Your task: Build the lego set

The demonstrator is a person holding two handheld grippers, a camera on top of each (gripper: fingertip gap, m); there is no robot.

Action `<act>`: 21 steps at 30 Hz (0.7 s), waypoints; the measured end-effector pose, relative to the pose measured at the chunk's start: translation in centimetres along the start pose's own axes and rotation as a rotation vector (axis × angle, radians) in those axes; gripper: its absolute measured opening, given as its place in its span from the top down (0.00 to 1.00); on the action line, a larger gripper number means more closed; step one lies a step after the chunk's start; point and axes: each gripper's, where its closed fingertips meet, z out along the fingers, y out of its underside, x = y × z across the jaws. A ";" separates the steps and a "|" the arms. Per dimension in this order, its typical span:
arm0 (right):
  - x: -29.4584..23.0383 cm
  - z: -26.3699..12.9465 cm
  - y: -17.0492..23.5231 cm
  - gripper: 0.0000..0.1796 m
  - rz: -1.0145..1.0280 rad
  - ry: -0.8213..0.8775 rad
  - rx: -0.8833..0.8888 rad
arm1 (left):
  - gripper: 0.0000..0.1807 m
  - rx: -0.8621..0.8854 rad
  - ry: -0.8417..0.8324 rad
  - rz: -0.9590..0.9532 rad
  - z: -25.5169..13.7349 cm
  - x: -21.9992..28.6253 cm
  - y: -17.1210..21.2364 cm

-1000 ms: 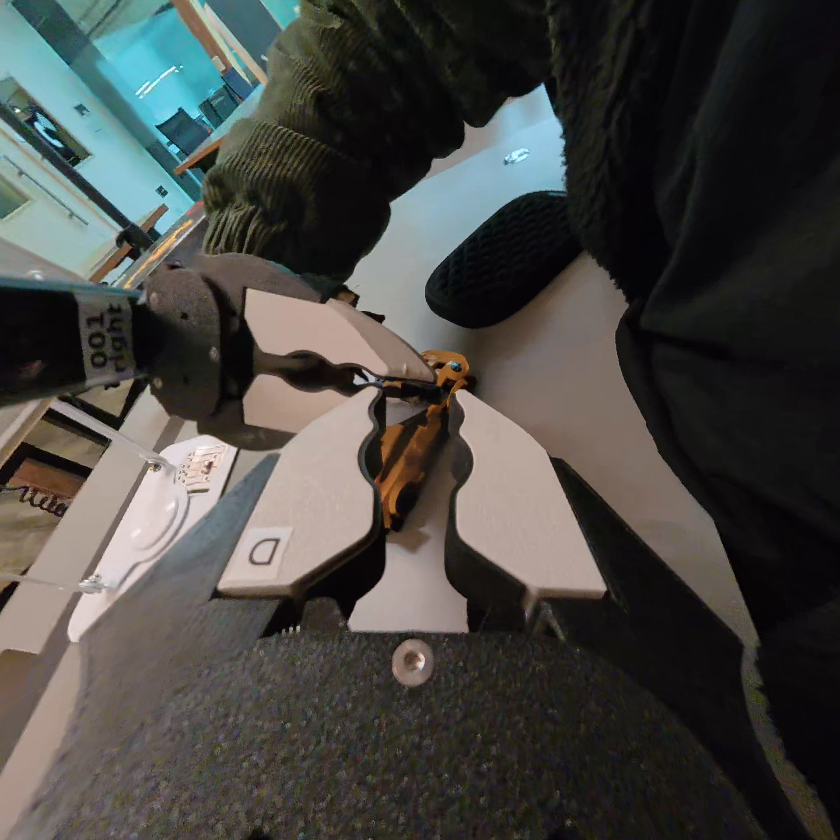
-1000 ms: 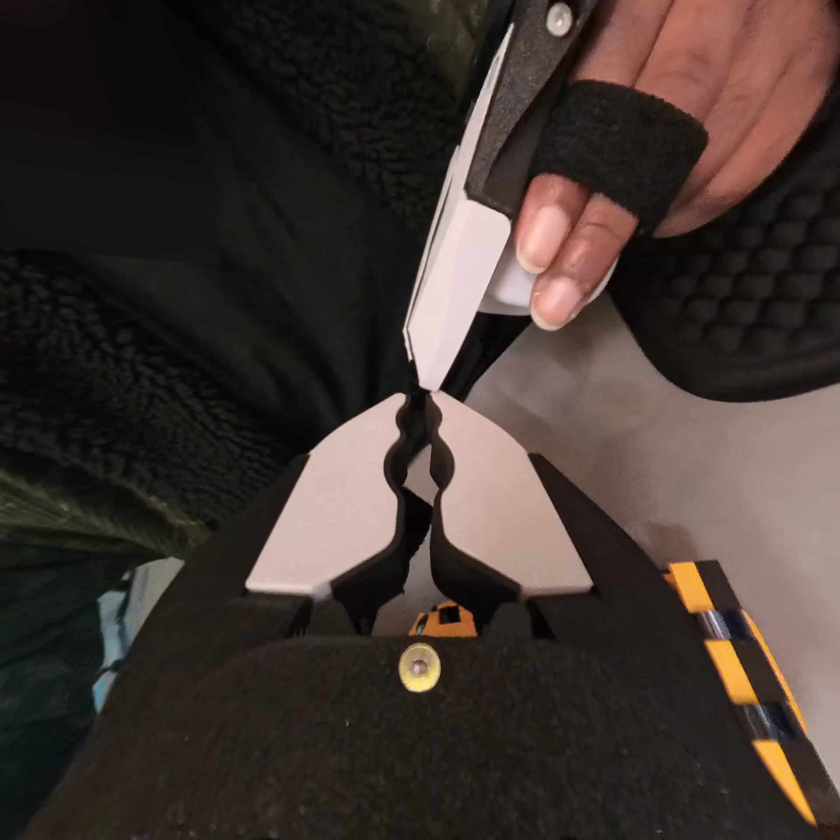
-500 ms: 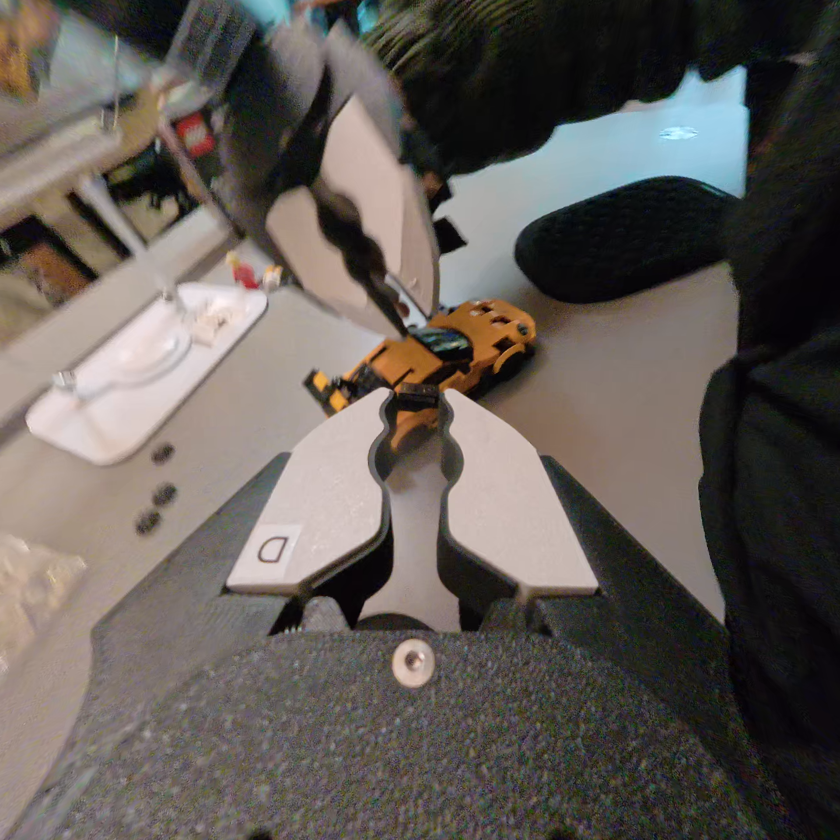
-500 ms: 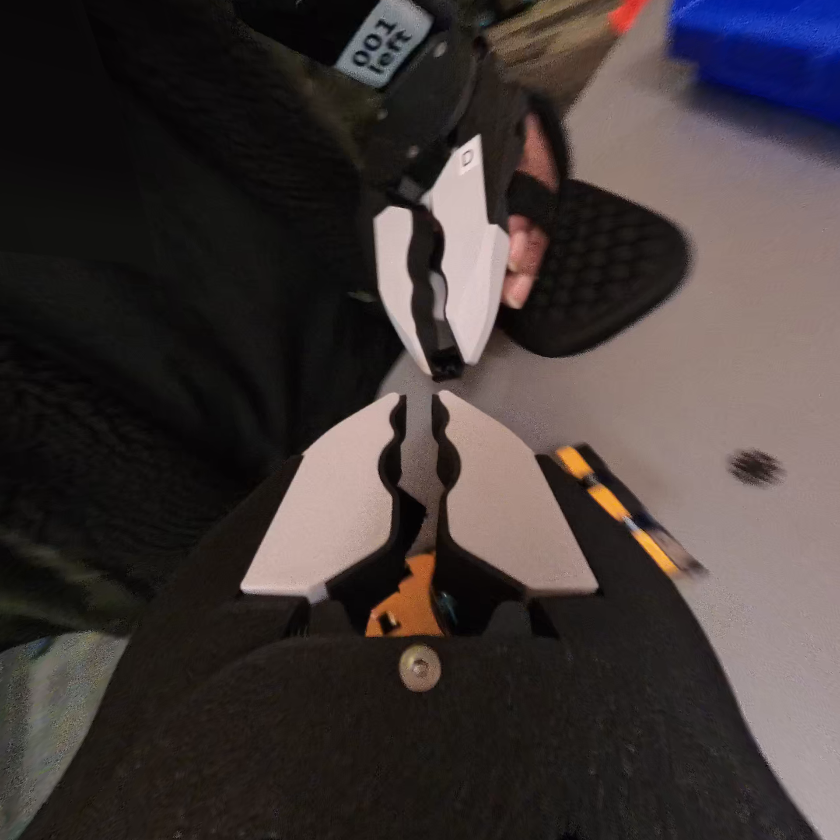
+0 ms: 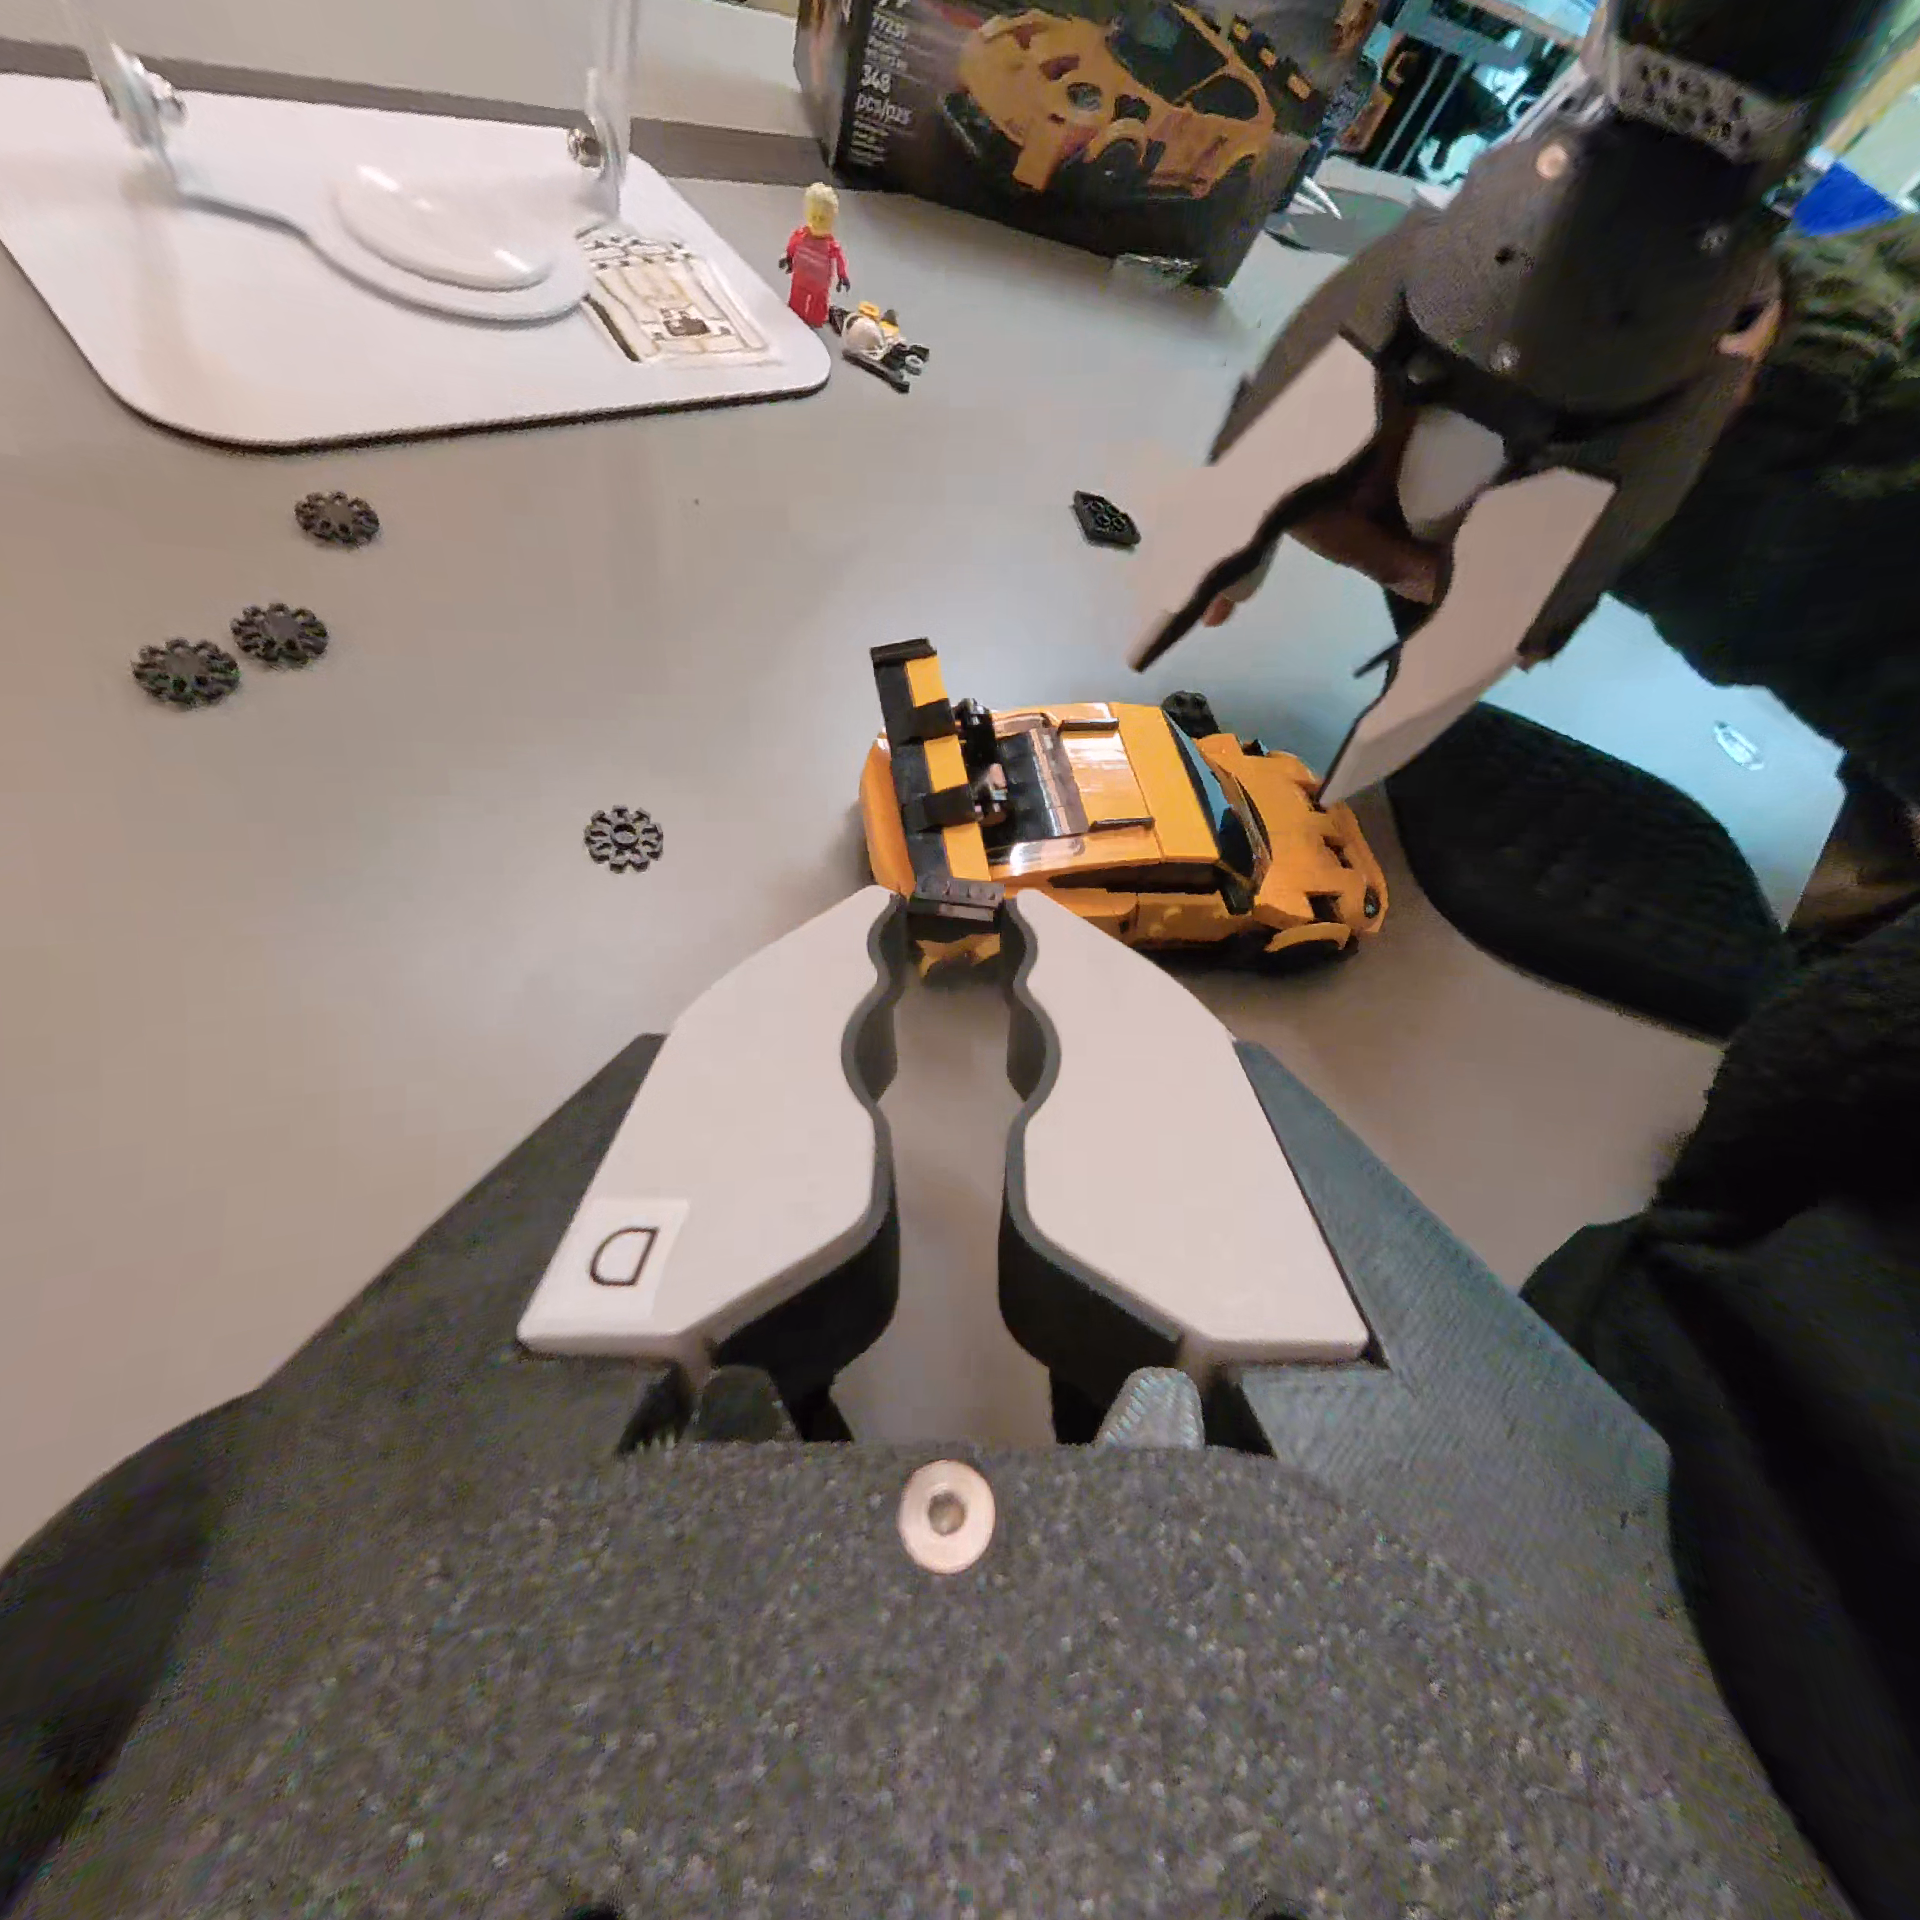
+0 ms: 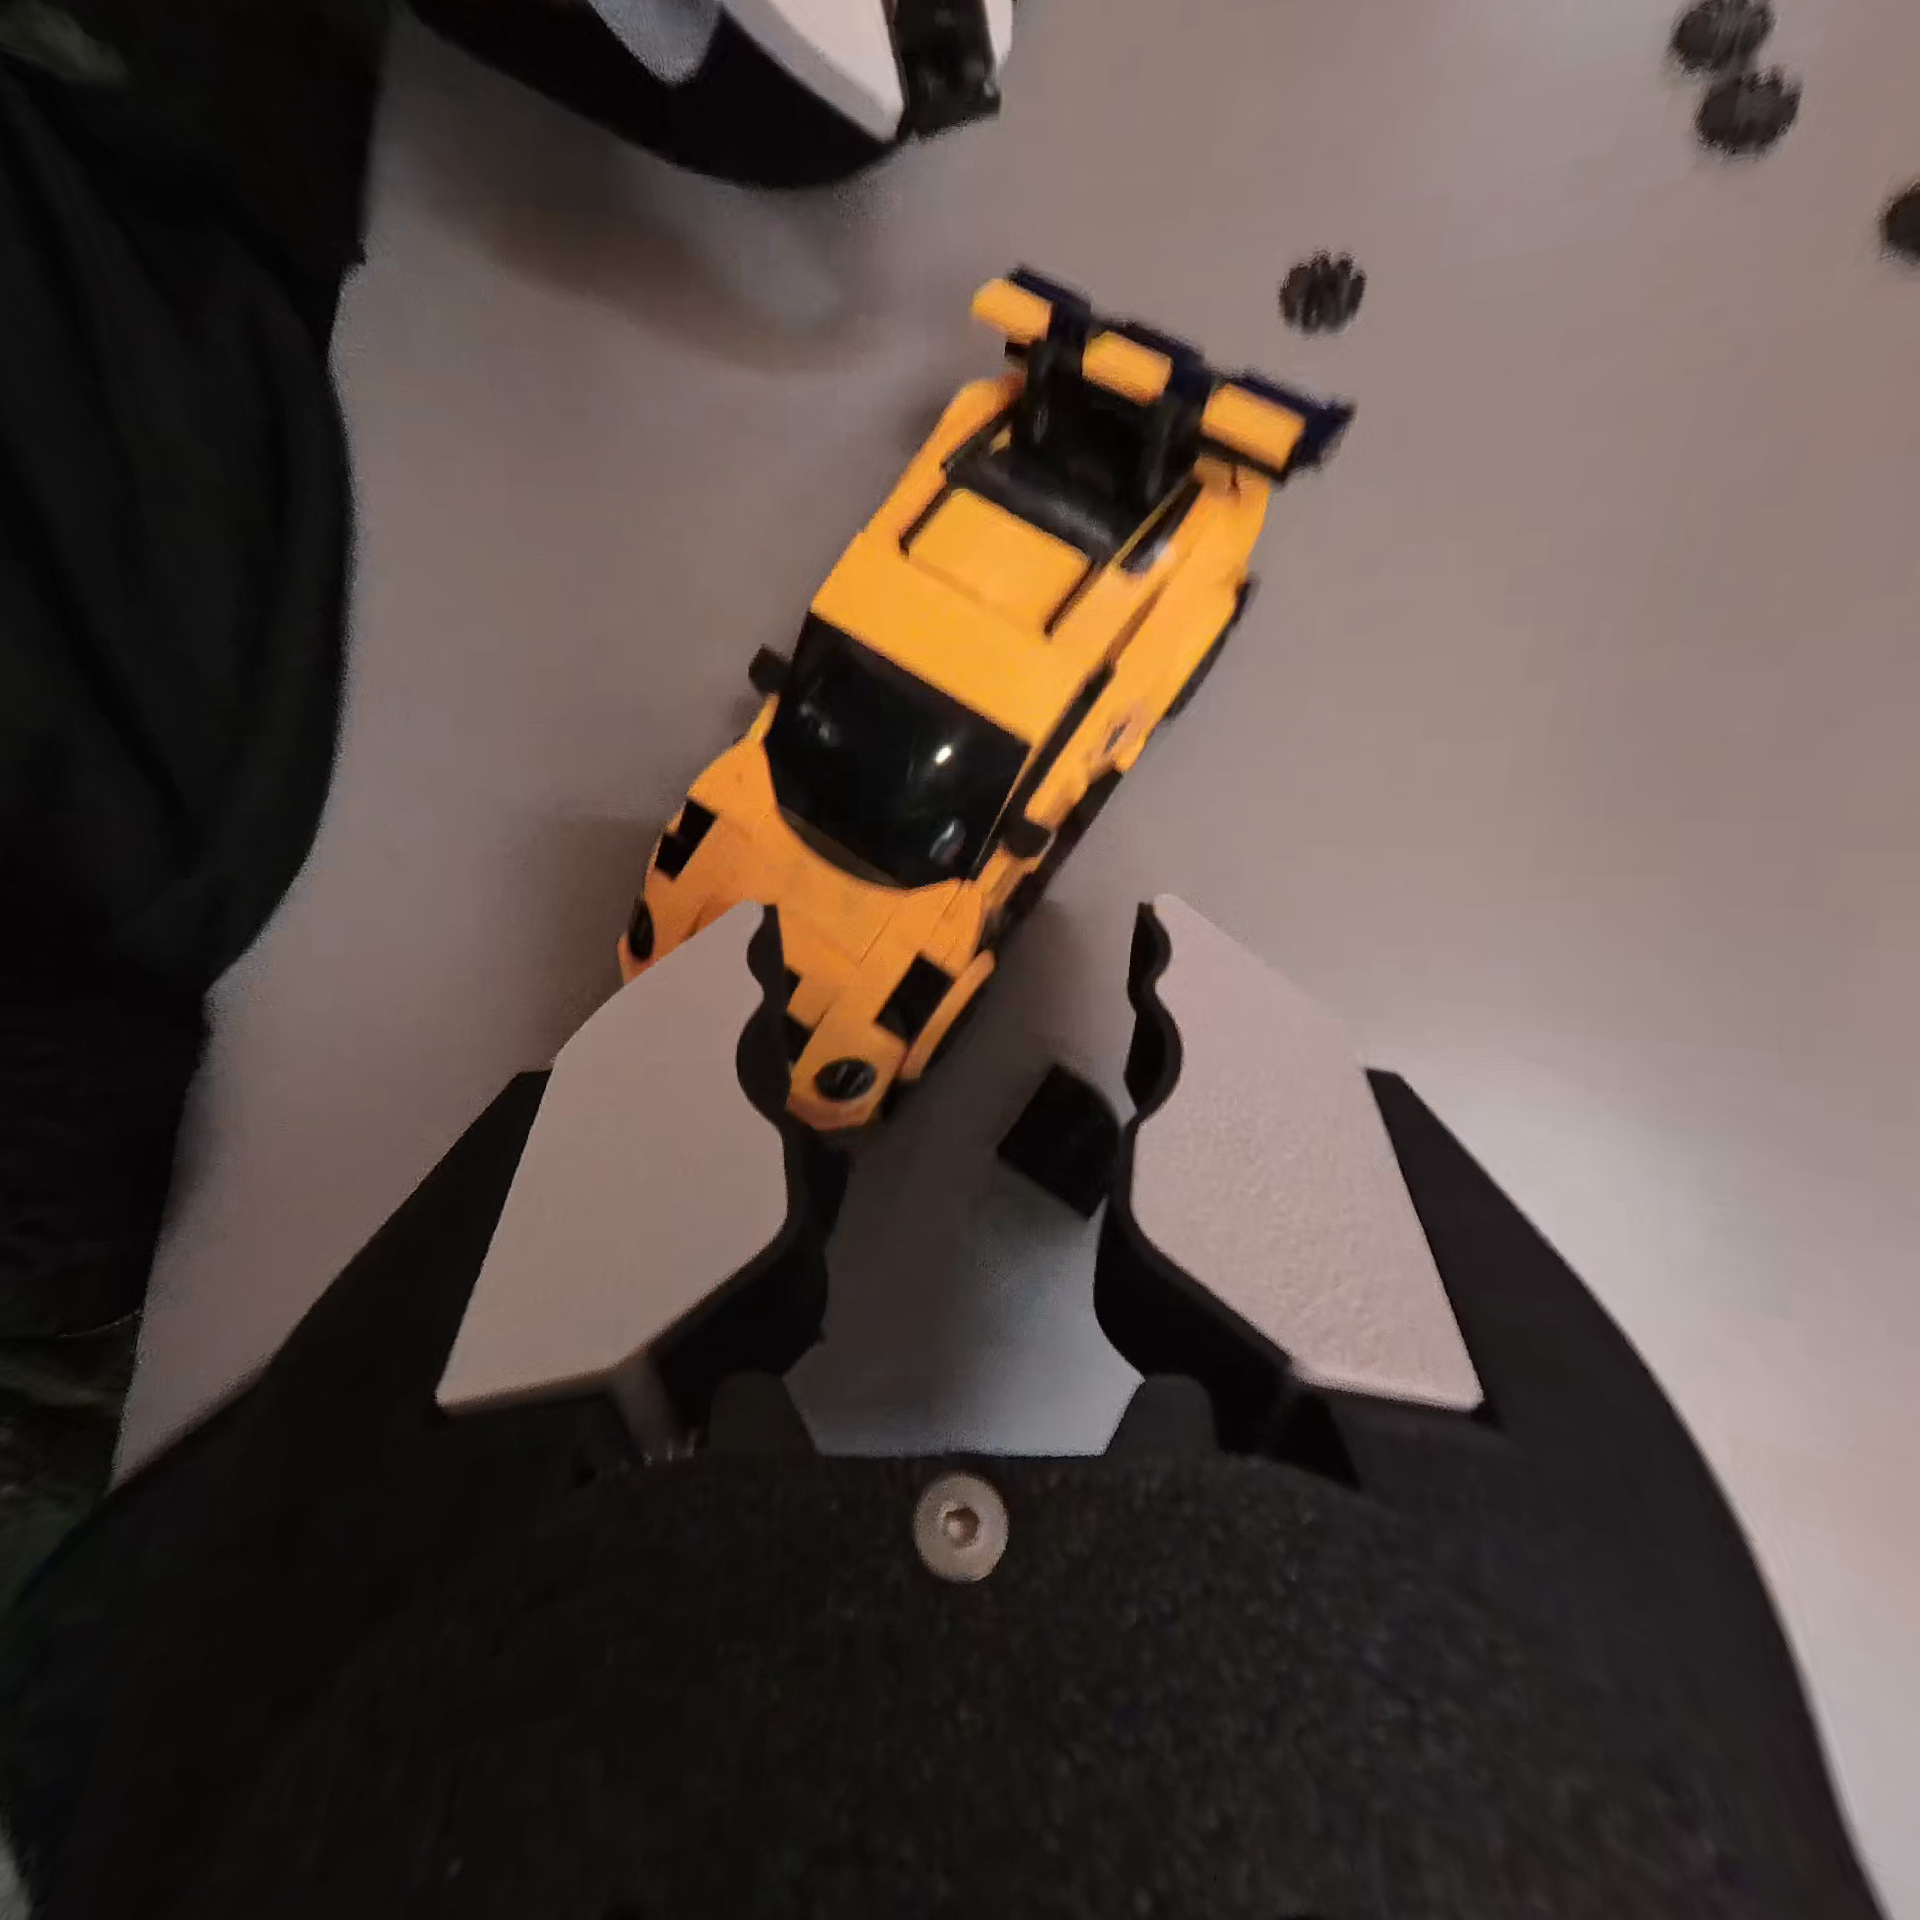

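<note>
Left tongs: I see them parted, holding nothing, tips just behind the car's tail.
Right tongs: spread wide, empty, above the car's nose.
Car: yellow and black, built, resting on the grey desk between my two tongs.
Loose parts: black round pieces left of my left tongs; a small figure far ahead.

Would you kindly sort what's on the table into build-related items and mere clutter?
Build-related: yellow lego car; black wheel discs; small black piece; minifigure; set box.

Lying about: white stand base; black mesh pad.
</note>
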 end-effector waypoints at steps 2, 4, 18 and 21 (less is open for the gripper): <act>-0.8 -0.2 1.1 0.66 0.045 -0.006 0.010 | 0.91 -0.014 -0.005 -0.025 0.3 -0.1 0.2; -1.6 -0.2 1.9 0.68 0.062 -0.017 0.017 | 0.91 -0.040 -0.018 -0.038 0.6 -0.2 0.6; -5.8 1.1 1.7 0.71 -0.014 -0.034 0.096 | 0.91 -0.093 -0.037 -0.053 2.8 -0.7 0.2; -6.5 1.3 1.2 0.72 -0.041 -0.046 0.111 | 0.91 -0.100 -0.032 -0.049 3.2 -1.0 -0.1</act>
